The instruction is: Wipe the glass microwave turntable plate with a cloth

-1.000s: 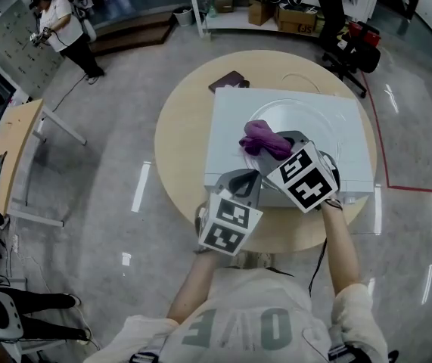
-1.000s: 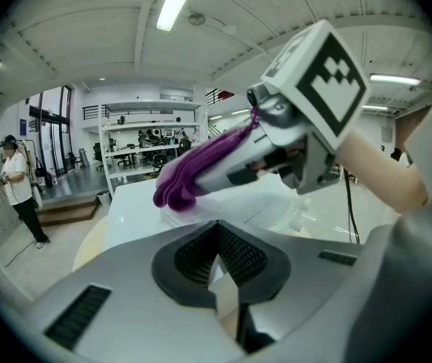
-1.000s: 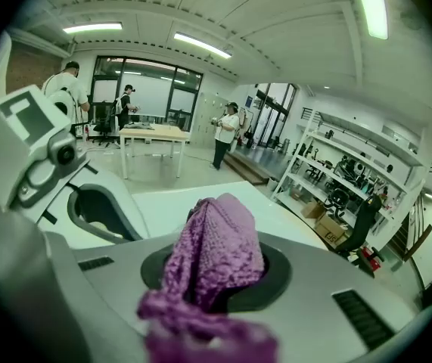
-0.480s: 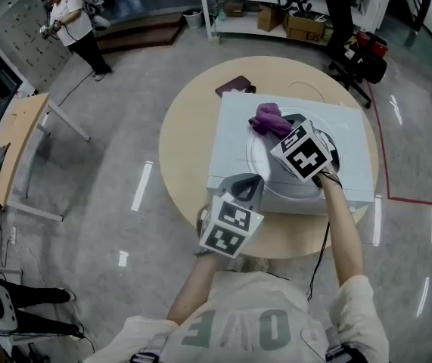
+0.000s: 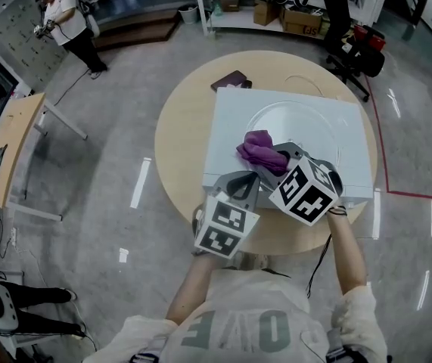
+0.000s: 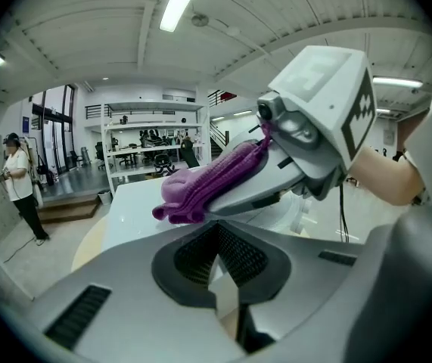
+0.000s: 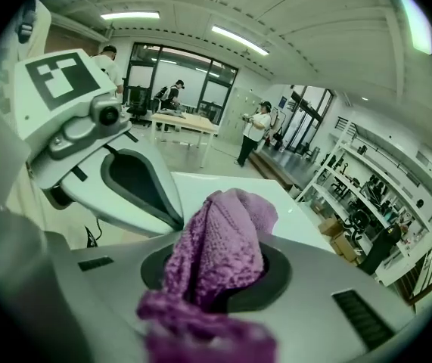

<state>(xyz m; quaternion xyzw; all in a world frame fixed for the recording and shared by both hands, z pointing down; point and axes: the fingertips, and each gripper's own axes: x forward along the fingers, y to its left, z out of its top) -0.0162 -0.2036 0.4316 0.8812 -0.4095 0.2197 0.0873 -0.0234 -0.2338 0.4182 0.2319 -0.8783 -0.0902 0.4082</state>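
Glass plate [image 5: 306, 123] lies flat on top of white box [image 5: 227, 127]. Purple cloth [image 5: 259, 148] sits on plate's near left edge, pinched tight in right gripper [image 5: 275, 159]. Left gripper [image 5: 240, 181] at box's front edge, jaws together, nothing in them. Box stands on round wooden table [image 5: 179, 138]. Shiny grey floor [image 5: 102, 172] all around. Shelves [image 5: 238, 6] and person [image 5: 64, 21] far off.

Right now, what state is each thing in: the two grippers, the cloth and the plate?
Left gripper: shut, nothing in it.
Right gripper: shut on the cloth.
Cloth: bunched up, sticking out of the jaws over the plate's near left rim.
Plate: lying flat on top of the microwave.
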